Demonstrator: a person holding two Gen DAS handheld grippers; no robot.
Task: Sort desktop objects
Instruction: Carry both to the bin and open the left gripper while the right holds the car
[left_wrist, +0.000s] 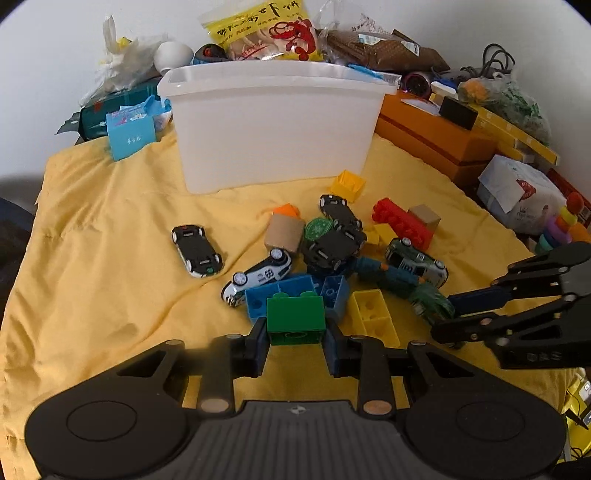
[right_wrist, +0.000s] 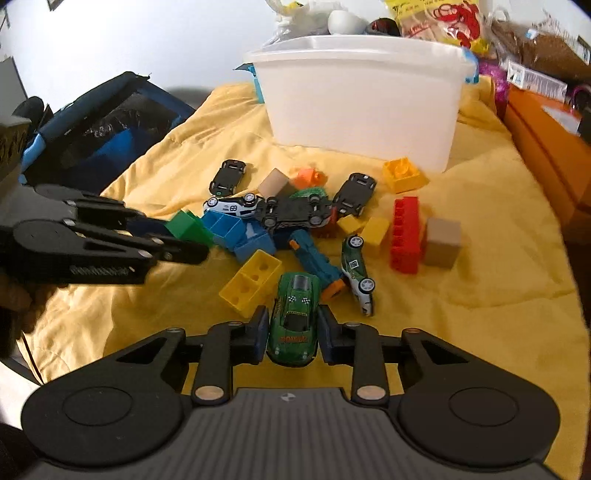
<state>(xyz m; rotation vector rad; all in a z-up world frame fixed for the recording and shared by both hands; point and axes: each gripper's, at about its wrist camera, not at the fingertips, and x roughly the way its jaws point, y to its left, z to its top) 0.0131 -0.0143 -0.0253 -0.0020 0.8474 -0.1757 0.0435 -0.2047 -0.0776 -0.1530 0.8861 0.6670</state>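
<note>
The yellow cloth is covering the counter, and the tall translucent white plastic bin is standing at twelve o'clock from the toy pile, upright and open-topped. I am gripping a green plastic building brick in my left tongs, the pads pressing on both its sides, just at six o'clock of the blue hollow brick. My right tongs are clamping a small green die-cast racing car by its flanks, nose pointing toward the bin, with the yellow two-hole brick lying at ten o'clock of it. I judge that both grips are looking centred, so I am aiming to lift straight up, clearing the neighbouring pieces before carrying anything toward twelve o'clock.
</note>
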